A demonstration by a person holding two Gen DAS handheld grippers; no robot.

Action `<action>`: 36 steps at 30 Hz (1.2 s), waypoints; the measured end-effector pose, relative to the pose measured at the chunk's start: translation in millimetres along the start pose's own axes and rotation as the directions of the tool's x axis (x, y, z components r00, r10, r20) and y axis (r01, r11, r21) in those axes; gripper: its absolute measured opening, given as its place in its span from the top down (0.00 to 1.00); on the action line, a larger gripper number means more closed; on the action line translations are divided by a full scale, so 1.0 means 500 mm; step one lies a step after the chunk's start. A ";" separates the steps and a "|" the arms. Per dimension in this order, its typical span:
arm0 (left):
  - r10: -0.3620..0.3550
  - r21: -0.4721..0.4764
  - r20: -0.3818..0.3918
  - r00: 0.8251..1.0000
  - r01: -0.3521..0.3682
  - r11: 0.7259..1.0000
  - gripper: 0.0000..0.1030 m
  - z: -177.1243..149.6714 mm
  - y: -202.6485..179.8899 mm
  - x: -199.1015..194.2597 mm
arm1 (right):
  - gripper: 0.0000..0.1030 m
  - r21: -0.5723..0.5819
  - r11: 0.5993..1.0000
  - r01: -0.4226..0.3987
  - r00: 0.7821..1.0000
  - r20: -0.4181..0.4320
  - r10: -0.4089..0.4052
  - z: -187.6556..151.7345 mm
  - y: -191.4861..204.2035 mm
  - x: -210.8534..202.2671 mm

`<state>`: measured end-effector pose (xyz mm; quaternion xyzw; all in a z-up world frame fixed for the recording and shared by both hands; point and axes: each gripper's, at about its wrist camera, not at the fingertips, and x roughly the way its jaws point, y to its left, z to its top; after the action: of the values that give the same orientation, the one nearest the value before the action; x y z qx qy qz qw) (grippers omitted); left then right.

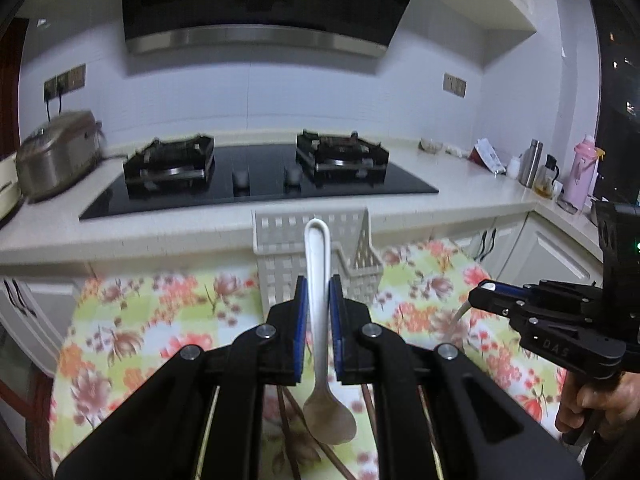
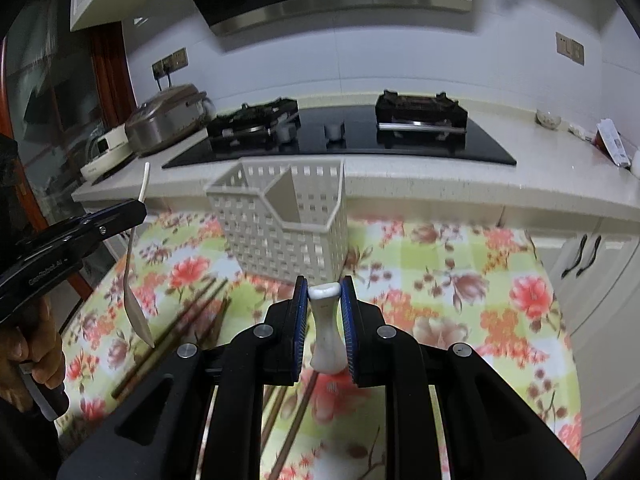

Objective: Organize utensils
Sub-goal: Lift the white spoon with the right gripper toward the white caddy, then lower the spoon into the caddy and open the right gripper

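Note:
My left gripper (image 1: 319,285) is shut on the handle of a long white spoon (image 1: 318,248); its bowl hangs toward the camera, above the table. In the right wrist view this spoon (image 2: 134,308) dangles from the left gripper (image 2: 138,208), left of the basket. My right gripper (image 2: 324,285) is shut on a short white ceramic spoon (image 2: 327,328), held in front of the basket. A pale perforated utensil basket (image 2: 272,236) with a divider stands at the table's far edge; its wall (image 1: 276,236) rises just beyond the left fingertips. Brown chopsticks (image 2: 188,316) lie on the floral tablecloth (image 2: 440,280).
Behind the table runs a white counter (image 1: 460,196) with a black gas hob (image 1: 256,176) and a rice cooker (image 1: 56,156) at its left. Bottles and a pink flask (image 1: 580,176) stand at the counter's right. A person's hand (image 1: 592,408) grips the right gripper's handle.

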<state>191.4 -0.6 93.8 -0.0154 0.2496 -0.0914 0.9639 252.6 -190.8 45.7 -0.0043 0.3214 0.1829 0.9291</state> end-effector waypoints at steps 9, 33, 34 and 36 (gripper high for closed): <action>0.004 0.000 0.081 0.997 -0.004 1.000 0.90 0.132 0.024 0.016 | 0.82 -0.018 0.999 -0.040 0.997 0.065 0.041 0.130 0.011 -0.005; 0.062 -0.059 0.053 0.997 -0.059 0.997 0.90 0.211 0.089 0.260 | 0.82 -0.013 0.997 -0.071 0.997 0.002 0.071 0.270 0.023 0.184; 0.061 -0.059 0.044 0.997 -0.059 0.997 0.90 0.204 0.091 0.267 | 0.82 -0.007 0.997 -0.072 0.997 -0.016 0.072 0.266 0.019 0.199; 0.055 -0.059 0.019 0.998 -0.054 0.997 0.90 0.189 0.093 0.284 | 0.82 -0.001 0.998 -0.067 0.997 -0.041 0.067 0.258 0.013 0.216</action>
<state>366.9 17.5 105.4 -0.0379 0.2425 -0.0575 0.9677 405.7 -131.9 84.1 0.0017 0.3400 0.2144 0.9157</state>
